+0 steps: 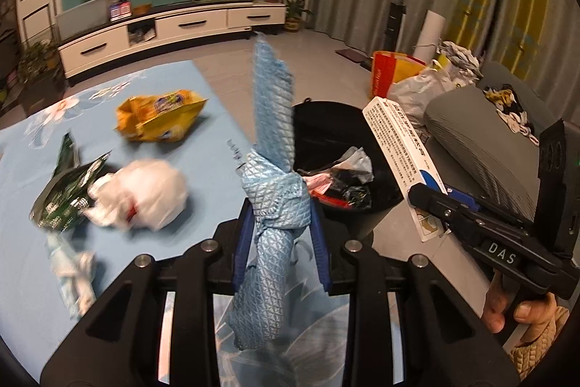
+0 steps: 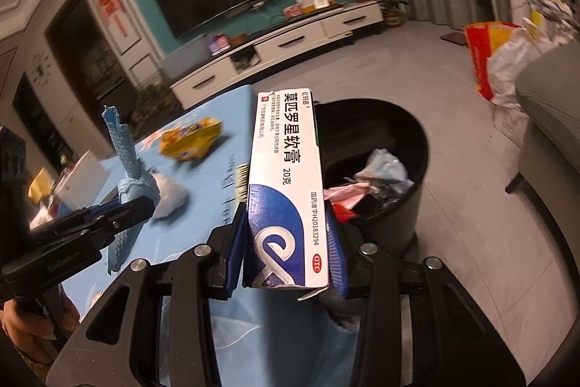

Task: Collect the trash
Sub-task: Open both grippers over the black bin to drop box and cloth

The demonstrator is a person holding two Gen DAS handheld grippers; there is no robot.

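My left gripper [image 1: 279,216] is shut on a knotted light-blue cloth [image 1: 272,140] and holds it upright above the table's right edge, beside a black trash bin [image 1: 377,202]. My right gripper [image 2: 286,216] is shut on a white and blue ointment box [image 2: 286,169], held near the bin [image 2: 406,126], which holds several wrappers. The box [image 1: 398,147] and right gripper [image 1: 431,202] also show in the left wrist view; the cloth [image 2: 127,155] and left gripper [image 2: 119,209] show in the right wrist view. A yellow snack bag [image 1: 159,115], a white crumpled bag [image 1: 148,194] and a green wrapper [image 1: 69,191] lie on the table.
The table has a blue floral cloth [image 1: 203,155]. A crumpled tissue [image 1: 72,274] lies near its front left. A grey sofa [image 1: 485,147] stands to the right, with bags [image 1: 406,78] on the floor behind the bin. A white TV cabinet [image 1: 174,28] lines the far wall.
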